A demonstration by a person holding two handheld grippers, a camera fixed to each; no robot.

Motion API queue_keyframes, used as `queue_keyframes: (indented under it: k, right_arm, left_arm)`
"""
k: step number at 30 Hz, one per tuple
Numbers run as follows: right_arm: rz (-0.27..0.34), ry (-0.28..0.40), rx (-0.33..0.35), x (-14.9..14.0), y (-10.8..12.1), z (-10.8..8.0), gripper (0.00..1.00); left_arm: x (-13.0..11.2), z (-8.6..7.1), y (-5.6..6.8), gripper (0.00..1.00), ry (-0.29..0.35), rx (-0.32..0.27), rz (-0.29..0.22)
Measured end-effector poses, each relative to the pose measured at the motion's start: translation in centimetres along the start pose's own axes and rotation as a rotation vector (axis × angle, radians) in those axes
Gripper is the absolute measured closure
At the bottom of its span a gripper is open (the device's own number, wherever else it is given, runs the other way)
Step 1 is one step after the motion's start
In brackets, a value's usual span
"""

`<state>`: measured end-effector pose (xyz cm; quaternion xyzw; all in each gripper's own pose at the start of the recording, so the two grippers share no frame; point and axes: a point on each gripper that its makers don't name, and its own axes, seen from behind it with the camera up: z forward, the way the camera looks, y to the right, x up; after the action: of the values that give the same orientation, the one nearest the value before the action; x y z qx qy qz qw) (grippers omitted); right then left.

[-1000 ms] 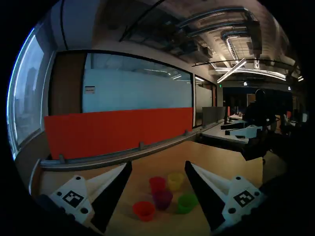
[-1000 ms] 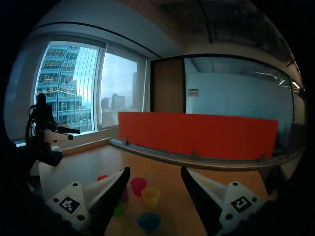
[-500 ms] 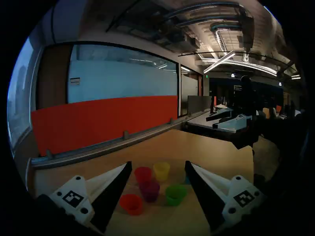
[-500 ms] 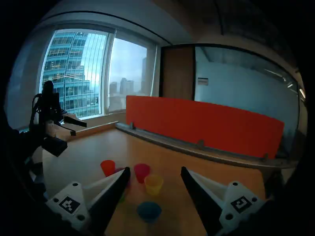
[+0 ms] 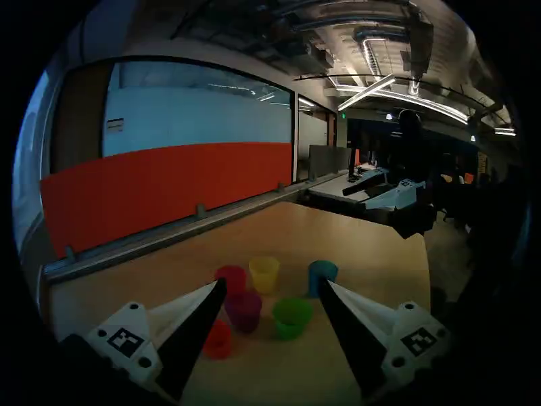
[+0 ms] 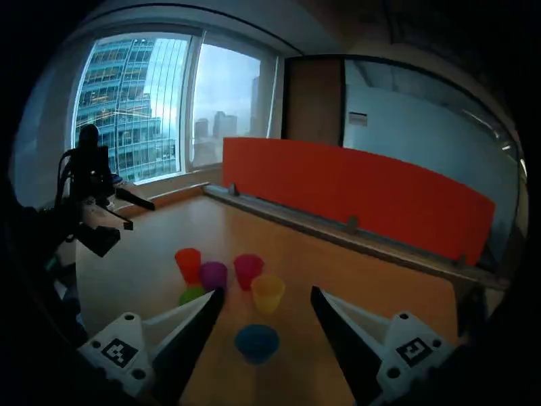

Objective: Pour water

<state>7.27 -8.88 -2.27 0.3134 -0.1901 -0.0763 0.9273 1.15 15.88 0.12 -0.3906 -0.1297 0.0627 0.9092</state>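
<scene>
The left claw [image 5: 271, 284] is spread apart and holds nothing; the right claw [image 6: 266, 292] is equally wide and empty. Just ahead of both, the yellow cup [image 5: 264, 273] stands on the table [image 5: 304, 230] among 5 other cups [image 5: 243, 310]. In the left gripper view, the blue cup [image 5: 322, 276] stands just right of the yellow cup, and the green cup [image 5: 292, 317] is nearer the camera. Beyond the yellow cup, the right gripper view shows windows [image 6: 135, 115]; the left gripper view shows ceiling lights [image 5: 368, 91].

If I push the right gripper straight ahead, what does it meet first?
Probably the blue cup, low between the right gripper's open fingers; the yellow cup stands beyond it. Height is uncertain.
</scene>
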Motion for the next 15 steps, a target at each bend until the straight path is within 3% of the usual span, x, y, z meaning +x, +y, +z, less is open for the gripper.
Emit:
queue_keyframes:
  k: [15]
  right_arm:
    - [-0.016, -0.057, 0.020, -2.3, -0.4, 0.7, 0.00]
  left_arm:
    - [-3.0, 1.3, 1.8, 0.00, -0.056, -0.064, 0.008]
